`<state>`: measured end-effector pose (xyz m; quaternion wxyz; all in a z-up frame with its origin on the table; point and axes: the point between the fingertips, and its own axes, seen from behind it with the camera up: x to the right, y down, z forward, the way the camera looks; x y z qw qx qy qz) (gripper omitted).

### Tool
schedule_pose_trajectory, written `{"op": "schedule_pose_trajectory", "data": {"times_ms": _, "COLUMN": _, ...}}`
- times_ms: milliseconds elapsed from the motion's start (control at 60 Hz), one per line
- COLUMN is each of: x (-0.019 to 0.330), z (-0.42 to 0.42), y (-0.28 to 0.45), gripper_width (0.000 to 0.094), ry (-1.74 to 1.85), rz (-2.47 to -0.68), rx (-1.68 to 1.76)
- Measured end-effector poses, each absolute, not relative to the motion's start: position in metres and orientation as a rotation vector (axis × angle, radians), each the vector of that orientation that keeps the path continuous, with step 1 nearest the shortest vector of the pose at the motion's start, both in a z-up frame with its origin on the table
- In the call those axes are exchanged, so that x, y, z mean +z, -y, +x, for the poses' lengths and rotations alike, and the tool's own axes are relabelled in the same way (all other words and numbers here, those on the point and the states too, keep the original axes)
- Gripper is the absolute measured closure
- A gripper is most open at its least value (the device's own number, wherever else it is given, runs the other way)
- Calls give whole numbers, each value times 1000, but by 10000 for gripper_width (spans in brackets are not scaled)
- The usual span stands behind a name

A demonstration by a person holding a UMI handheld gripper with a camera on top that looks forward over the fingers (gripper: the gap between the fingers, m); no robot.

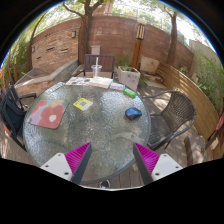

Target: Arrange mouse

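A dark blue mouse [133,113] lies on the right part of a round glass patio table [95,135]. A red mouse mat [46,115] lies on the table's left part, far from the mouse. My gripper [111,158] hovers over the table's near edge, well short of both. Its fingers [76,158] with magenta pads stand wide apart and hold nothing.
A yellow card [83,103] and a green object [131,93] lie on the table, with books or papers [95,83] at its far side. Metal chairs stand at the right [178,108] and left [12,112]. A brick wall [110,40] and planters are behind.
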<state>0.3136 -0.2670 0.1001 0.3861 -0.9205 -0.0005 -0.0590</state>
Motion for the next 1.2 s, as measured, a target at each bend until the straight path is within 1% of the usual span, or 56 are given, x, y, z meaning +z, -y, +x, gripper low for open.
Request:
{"op": "schedule_pose_trajectory", "data": {"times_ms": 67, "x": 72, "z": 338, "y": 234, "gripper_width": 83, "ry": 3, "rz": -2321, "rx": -143}}
{"op": "schedule_pose_trajectory", "data": {"times_ms": 200, "x": 34, "z": 376, "y": 151, "gripper_width": 82, "ry": -21, "rz": -2278, "rx": -114}}
{"op": "schedule_pose_trajectory", "data": {"times_ms": 350, "x": 1, "z": 403, "y": 84, "gripper_width": 83, "ry": -78, "rz": -2283, "rx": -77}}
{"op": "schedule_pose_trajectory", "data": {"times_ms": 450, "x": -10, "z": 415, "y": 54, "gripper_width": 80, "ry": -137, "rz": -2293, "rx": -49}}
{"op": "schedule_pose_trajectory", "data": {"times_ms": 550, "x": -8, "z": 421, "y": 24, "gripper_width": 92, "ry": -167, "rz": -2278, "rx": -26}}
{"op": "schedule_pose_trajectory", "data": {"times_ms": 633, "x": -10, "z": 425, "y": 8, "gripper_width": 126, "ry": -187, "rz": -2276, "rx": -28}}
{"op": "schedule_pose_trajectory", "data": {"times_ms": 683, "x": -10, "z": 429, "y": -1, "gripper_width": 182, "ry": -201, "rz": -2276, "rx": -43}}
{"op": "schedule_pose_trajectory", "data": {"times_ms": 733, "x": -13, "z": 432, "y": -5, "gripper_width": 293, "ry": -204, "rz": -2281, "rx": -74}}
{"op": "schedule_pose_trajectory", "data": {"times_ms": 767, "x": -12, "z": 440, "y": -7, "gripper_width": 403, "ry": -207, "rz": -2284, "rx": -111}}
{"op": "schedule_pose_trajectory", "data": {"times_ms": 783, "x": -13, "z": 439, "y": -7, "gripper_width": 427, "ry": -209, "rz": -2285, "rx": -113}}
{"op": "schedule_pose_trajectory", "data": {"times_ms": 833, "x": -13, "z": 438, "y": -8, "gripper_width": 443, "ry": -214, "rz": -2282, "rx": -112}}
{"op": "schedule_pose_trajectory", "data": {"times_ms": 900, "x": -12, "z": 440, "y": -8, "gripper_width": 502, "ry": -200, "rz": -2282, "rx": -127}}
{"op": "schedule_pose_trajectory", "data": {"times_ms": 1050, "x": -8, "z": 444, "y": -4, "gripper_width": 596, "ry": -197, "rz": -2298, "rx": -194}}
{"op": "schedule_pose_trajectory", "data": {"times_ms": 1100, "x": 1, "z": 447, "y": -2, "gripper_width": 596, "ry": -221, "rz": -2282, "rx": -219}}
{"op": "schedule_pose_trajectory", "data": {"times_ms": 1133, "x": 12, "z": 450, "y": -2, "gripper_width": 596, "ry": -238, "rz": -2266, "rx": -233}}
{"op": "schedule_pose_trajectory", "data": {"times_ms": 1200, "x": 56, "z": 449, "y": -3, "gripper_width": 596, "ry": -287, "rz": -2191, "rx": -245}}
